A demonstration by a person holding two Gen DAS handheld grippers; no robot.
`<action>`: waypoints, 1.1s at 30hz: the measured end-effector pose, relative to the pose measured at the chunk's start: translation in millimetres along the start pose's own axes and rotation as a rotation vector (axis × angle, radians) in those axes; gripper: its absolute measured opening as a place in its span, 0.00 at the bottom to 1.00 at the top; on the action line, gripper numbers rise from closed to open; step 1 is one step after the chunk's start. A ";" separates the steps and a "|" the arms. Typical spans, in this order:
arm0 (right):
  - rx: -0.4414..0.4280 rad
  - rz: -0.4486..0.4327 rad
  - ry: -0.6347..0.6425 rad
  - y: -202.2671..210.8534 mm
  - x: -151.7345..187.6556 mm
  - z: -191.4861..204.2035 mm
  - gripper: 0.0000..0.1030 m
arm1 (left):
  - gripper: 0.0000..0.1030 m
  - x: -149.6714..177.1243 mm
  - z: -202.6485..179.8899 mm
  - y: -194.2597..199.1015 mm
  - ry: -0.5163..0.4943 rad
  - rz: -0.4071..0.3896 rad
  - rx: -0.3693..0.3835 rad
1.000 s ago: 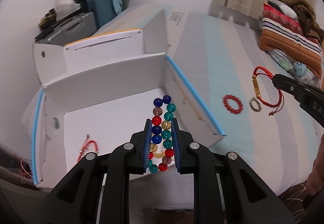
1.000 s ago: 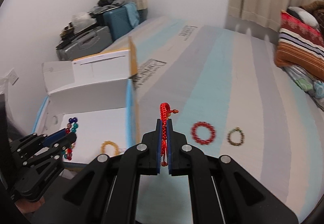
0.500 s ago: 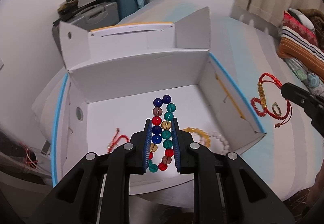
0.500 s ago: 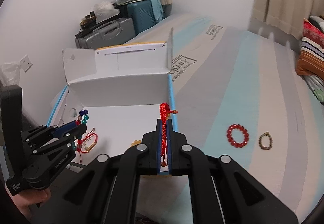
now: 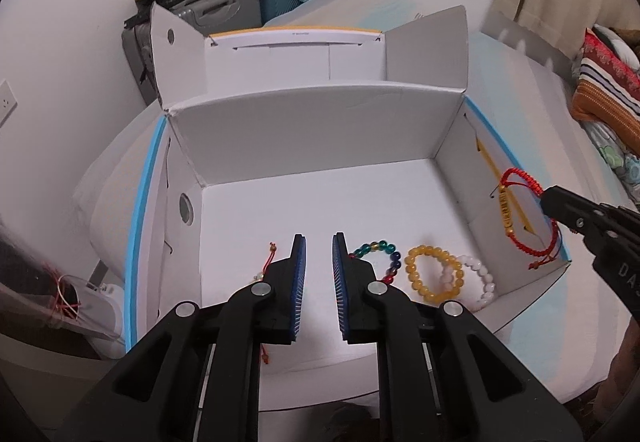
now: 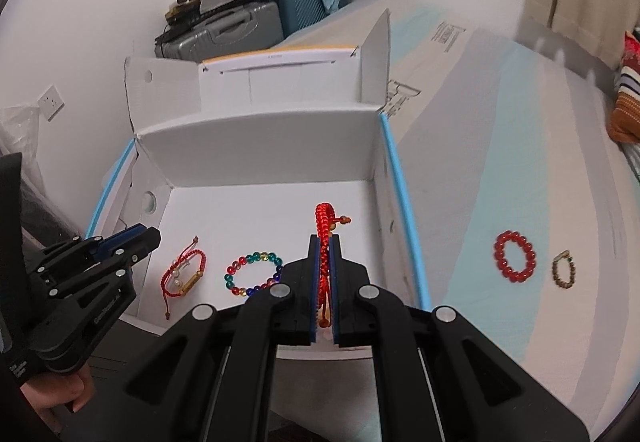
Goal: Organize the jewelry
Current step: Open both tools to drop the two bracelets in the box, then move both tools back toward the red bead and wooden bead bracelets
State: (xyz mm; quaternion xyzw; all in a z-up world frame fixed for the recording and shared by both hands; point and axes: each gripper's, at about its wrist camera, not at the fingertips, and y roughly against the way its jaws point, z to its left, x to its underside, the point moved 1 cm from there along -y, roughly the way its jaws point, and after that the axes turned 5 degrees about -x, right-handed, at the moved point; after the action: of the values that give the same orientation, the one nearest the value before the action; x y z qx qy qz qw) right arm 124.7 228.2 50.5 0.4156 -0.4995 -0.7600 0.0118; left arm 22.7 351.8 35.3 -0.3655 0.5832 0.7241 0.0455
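The left hand-held gripper (image 5: 318,268) hangs over the open white cardboard box (image 5: 316,114) with nothing between its blue pads; its jaws are closing on empty air. Just to its right, on the box floor, lies the multicoloured bead bracelet (image 6: 253,273), flat and free of the pads, so this piece looks already delivered. It shares the floor with a red cord bracelet (image 6: 183,275) near the left wall, a yellow bead bracelet (image 5: 434,273) and a pale pink bead bracelet (image 5: 478,280) towards the right, the yellow and pink ones touching. The box seems to serve as the collecting place, its flaps folded up and out of the way.

The right hand-held gripper (image 6: 325,266) is clenched on a red braided bracelet (image 6: 325,238), pinched edge-on so the loop stands above the fingertips. From the left wrist view it hangs at the box's right wall, probably so it can be let go inside.

Two pieces are still out on the striped bed (image 6: 520,162): a red bead bracelet (image 6: 515,257) and a small brownish bracelet (image 6: 563,269), near each other and well apart from the box.

Printing on the bed near the box's far corner is too blurred to read; white lettering on each gripper body is also illegible.
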 end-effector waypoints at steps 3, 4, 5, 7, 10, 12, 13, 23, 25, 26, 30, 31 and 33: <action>-0.001 0.018 -0.005 -8.9 2.1 0.8 0.06 | 0.13 1.9 1.7 -3.9 -0.001 0.008 -0.010; 0.005 0.021 -0.011 -11.5 3.0 0.7 0.06 | 0.13 1.7 1.0 -4.6 -0.001 0.008 -0.014; 0.002 0.026 -0.013 -13.3 3.3 0.4 0.06 | 0.16 1.9 1.8 -5.1 0.002 0.007 -0.021; 0.000 0.038 -0.019 -16.8 3.7 -0.2 0.09 | 0.17 1.8 2.9 -6.1 0.006 0.006 -0.027; 0.005 0.015 -0.024 -13.2 4.7 -1.3 0.37 | 0.37 1.0 4.2 -5.7 0.019 0.001 -0.037; 0.003 -0.007 -0.026 -8.2 4.2 -1.2 0.54 | 0.51 0.9 3.5 -2.4 0.024 -0.017 -0.053; -0.002 -0.017 -0.025 -5.2 3.9 -1.2 0.58 | 0.54 0.8 2.9 -0.7 0.023 -0.024 -0.052; 0.059 -0.096 -0.030 23.1 3.0 -17.4 0.93 | 0.95 -2.0 -11.9 10.6 0.035 -0.059 -0.037; 0.066 -0.101 -0.038 27.2 4.3 -24.3 0.93 | 0.94 -2.8 -17.5 12.1 0.032 -0.060 -0.035; 0.067 -0.103 -0.048 29.4 5.3 -28.8 0.93 | 0.94 -3.0 -20.7 13.3 0.031 -0.062 -0.029; 0.080 -0.112 -0.077 38.1 8.8 -47.6 0.93 | 0.95 -3.2 -34.5 18.5 0.016 -0.068 -0.014; 0.086 -0.116 -0.082 40.9 10.2 -52.5 0.93 | 0.95 -3.3 -37.9 19.7 0.012 -0.072 -0.011; 0.094 -0.119 -0.091 44.8 11.4 -61.1 0.93 | 0.95 -3.7 -47.2 21.6 0.000 -0.077 -0.002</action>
State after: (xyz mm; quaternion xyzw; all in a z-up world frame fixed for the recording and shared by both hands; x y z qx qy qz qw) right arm 138.8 155.0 68.4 0.4097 -0.5092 -0.7531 -0.0759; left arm 37.2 305.0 52.5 -0.3876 0.5681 0.7223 0.0728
